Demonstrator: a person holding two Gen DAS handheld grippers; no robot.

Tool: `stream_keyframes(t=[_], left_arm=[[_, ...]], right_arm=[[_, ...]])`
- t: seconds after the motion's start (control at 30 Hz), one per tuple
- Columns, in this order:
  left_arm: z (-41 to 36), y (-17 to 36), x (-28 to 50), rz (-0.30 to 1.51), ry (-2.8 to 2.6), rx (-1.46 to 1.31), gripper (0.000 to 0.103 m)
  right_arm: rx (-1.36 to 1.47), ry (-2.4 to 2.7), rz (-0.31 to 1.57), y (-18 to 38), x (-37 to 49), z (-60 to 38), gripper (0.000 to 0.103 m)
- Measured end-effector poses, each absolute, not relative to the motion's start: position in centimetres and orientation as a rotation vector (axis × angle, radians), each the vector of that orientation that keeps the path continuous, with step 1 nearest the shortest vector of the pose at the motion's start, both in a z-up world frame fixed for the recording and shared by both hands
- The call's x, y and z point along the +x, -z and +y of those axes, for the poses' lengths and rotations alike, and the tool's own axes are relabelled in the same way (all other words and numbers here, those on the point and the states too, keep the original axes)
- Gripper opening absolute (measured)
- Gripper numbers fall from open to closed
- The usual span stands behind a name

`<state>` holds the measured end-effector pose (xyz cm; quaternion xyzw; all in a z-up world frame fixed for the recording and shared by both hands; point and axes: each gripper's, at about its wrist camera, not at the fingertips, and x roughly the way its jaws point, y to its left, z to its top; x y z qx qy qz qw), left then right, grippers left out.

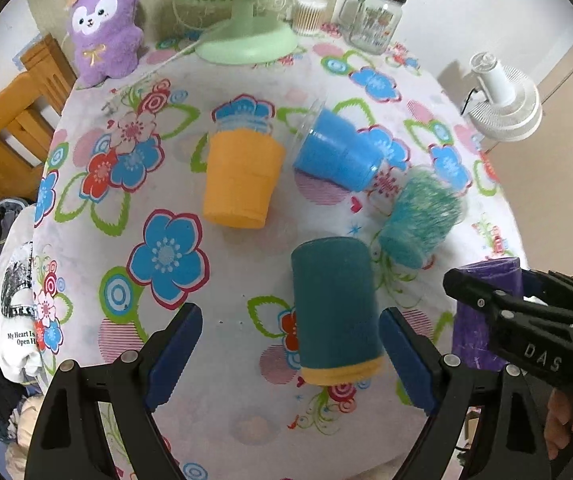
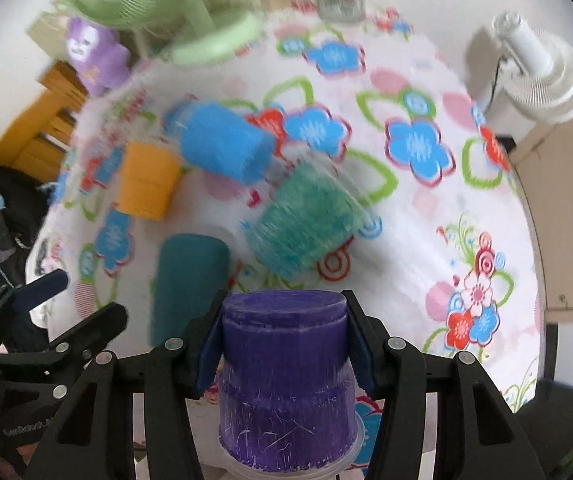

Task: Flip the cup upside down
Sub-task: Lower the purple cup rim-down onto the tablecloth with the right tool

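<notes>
My right gripper [image 2: 284, 340] is shut on a purple cup [image 2: 286, 384], held base-up with its clear rim toward the camera; it also shows in the left wrist view [image 1: 486, 312]. My left gripper [image 1: 290, 352] is open, its blue pads either side of a dark teal cup [image 1: 334, 308] with a yellow rim band, not clearly touching it. On the flowered tablecloth [image 1: 174, 360] there are also an orange cup [image 1: 240, 176], a blue cup [image 1: 336, 148] lying tilted, and a fuzzy turquoise cup [image 1: 418, 216].
A green fan [image 1: 242, 36], a purple plush toy [image 1: 104, 28], a cotton-swab box [image 1: 308, 14] and a glass jar [image 1: 374, 12] with a green lid stand at the table's far edge. A white fan [image 1: 502, 96] is at right, a wooden chair [image 1: 18, 108] at left.
</notes>
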<state>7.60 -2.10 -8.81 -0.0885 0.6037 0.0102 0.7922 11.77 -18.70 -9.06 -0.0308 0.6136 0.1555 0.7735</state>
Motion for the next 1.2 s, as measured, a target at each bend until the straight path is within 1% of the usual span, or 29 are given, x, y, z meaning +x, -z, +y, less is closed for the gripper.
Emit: stream_keyframes(t=[0.27, 0.53, 0.67, 0.73, 1.2], left_arm=[[-2.6, 4.7, 6.2, 1.197, -0.027, -0.157, 0.091], [-2.5, 4.7, 4.5, 1.164, -0.049, -0.139, 0.091], [-2.0, 5.8, 3.8, 1.13, -0.077, -0.129, 0.095], [-1.8, 6.7, 3.7, 1.12, -0.091, -0.125, 0.095], [0.4, 11.2, 3.1, 1.107, -0.142, -0.183, 0.095]], right_arm=[[-0.104, -0.385, 1.116, 5.0, 9.5, -18.7, 0.057], [-0.11, -0.422, 0.993, 4.9, 7.5, -19.1, 0.057], [-0.128, -0.439, 0.908, 6.0, 6.9, -19.2, 0.057], [-0.132, -0.435, 0.873, 7.0, 6.9, -19.3, 0.057], [-0.052, -0.465, 0.798, 13.9, 8.0, -19.0, 0.057]])
